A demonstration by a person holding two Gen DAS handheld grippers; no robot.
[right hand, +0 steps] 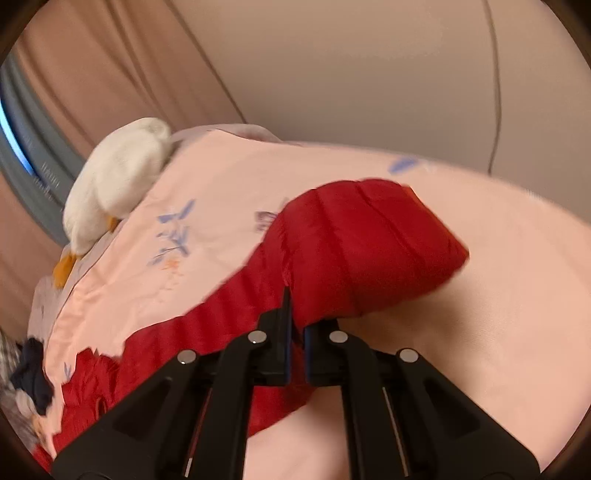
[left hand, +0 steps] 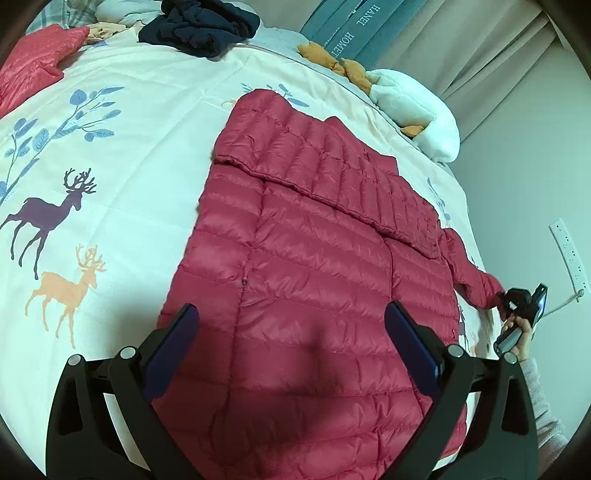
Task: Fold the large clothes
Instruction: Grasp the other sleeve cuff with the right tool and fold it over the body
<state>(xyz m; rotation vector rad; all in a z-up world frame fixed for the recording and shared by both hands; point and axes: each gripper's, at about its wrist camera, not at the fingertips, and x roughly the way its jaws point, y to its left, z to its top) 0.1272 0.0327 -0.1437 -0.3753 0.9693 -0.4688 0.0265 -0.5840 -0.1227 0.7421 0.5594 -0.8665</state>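
Right hand-held gripper (right hand: 297,325) of mine is clenched on the sleeve (right hand: 354,251) at the bed's (left hand: 147,155) right edge; my left hand-held gripper (left hand: 291,332) hangs released over the jacket (left hand: 303,280), spread flat along the bed's right side.

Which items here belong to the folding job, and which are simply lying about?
Part of the job:
red down jacket
its sleeve
right gripper, shut on the sleeve
left gripper, open above the jacket

Lying about:
navy garment
white plush duck
second red jacket
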